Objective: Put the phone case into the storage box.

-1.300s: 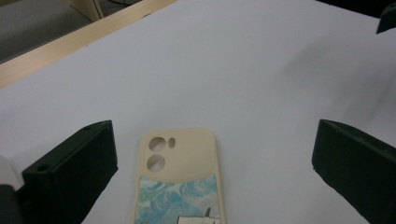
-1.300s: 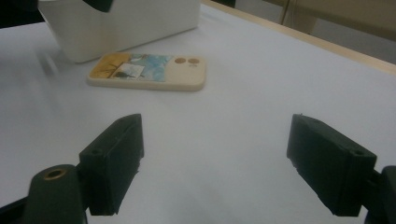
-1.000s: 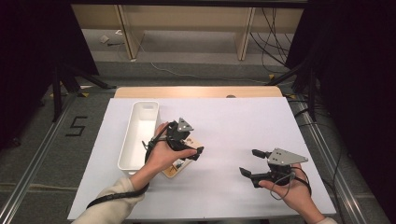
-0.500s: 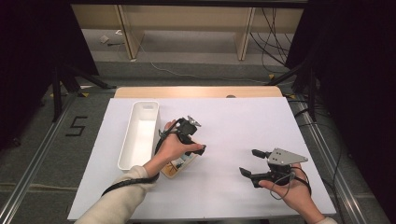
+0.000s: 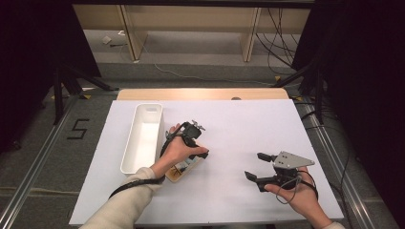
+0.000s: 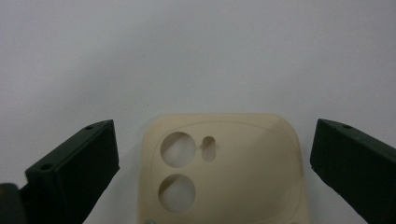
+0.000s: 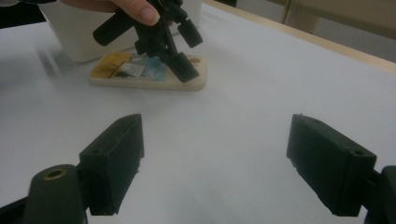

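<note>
The left gripper (image 5: 195,153) stands tipped down over the phone case (image 6: 223,170), its jaws spread wide to either side of the case's camera end without touching it — released, nothing between them. In the left gripper view the beige case lies flat on the white table cover (image 5: 239,124), its round camera cutouts toward the far edge, its long axis running away from the jaws toward the bottom of the view. In the high view the case (image 5: 183,168) lies just beside the white bin (image 5: 142,138), its length slanting from near-left to far-right, the camera end toward the middle of the table. The right gripper view shows the case (image 7: 149,72) from the side, printed picture up, with the left gripper's black jaws straddling its right end.

The right gripper (image 5: 255,167) rests well apart at the near right of the cover, jaws wide and empty, pointing left toward the case.

Against half a second ago, the left hand (image 5: 177,149) has drawn a little nearer the person along the case — the right gripper has not moved.
</note>
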Action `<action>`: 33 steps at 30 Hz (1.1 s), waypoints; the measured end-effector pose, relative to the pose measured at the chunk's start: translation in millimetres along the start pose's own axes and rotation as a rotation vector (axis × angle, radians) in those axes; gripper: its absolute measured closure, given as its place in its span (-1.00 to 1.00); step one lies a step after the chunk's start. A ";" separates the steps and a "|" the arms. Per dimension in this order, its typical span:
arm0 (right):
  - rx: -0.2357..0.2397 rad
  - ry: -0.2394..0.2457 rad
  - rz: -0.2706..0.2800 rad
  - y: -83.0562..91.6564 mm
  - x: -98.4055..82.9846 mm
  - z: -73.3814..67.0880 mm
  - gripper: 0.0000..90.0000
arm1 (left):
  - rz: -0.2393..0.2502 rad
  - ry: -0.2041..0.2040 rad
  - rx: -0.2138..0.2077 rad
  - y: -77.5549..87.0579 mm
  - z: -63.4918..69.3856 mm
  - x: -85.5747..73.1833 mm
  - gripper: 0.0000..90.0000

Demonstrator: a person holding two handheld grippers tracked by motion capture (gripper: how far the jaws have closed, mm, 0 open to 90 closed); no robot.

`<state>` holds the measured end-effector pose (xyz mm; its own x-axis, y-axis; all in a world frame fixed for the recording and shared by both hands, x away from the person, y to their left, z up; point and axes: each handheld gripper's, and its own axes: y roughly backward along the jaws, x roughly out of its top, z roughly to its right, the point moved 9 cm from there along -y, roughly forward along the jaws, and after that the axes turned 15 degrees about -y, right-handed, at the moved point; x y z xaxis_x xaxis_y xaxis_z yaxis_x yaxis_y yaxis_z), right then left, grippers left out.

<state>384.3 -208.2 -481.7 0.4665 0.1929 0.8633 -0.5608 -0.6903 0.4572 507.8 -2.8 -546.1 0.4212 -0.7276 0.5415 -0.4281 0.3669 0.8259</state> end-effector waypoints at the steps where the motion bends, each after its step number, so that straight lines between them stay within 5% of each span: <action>1: 0.000 0.000 0.000 0.0 0.0 0.0 -0.56 | -0.004 -0.002 0.000 -1.0 0.5 -0.3 -0.98; 16: 0.000 0.001 -0.001 -0.1 -0.1 0.6 -0.56 | -0.062 -0.010 -0.030 -10.5 1.7 -8.3 -1.00; 33: -0.001 0.002 -0.003 -0.1 -0.2 0.9 -0.56 | -0.062 0.020 -0.050 -12.8 0.7 -8.6 -1.00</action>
<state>384.8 -208.8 -482.1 0.4673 0.1964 0.8620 -0.5596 -0.6891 0.4604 509.1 -1.7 -561.5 0.4614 -0.7383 0.4919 -0.3605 0.3506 0.8644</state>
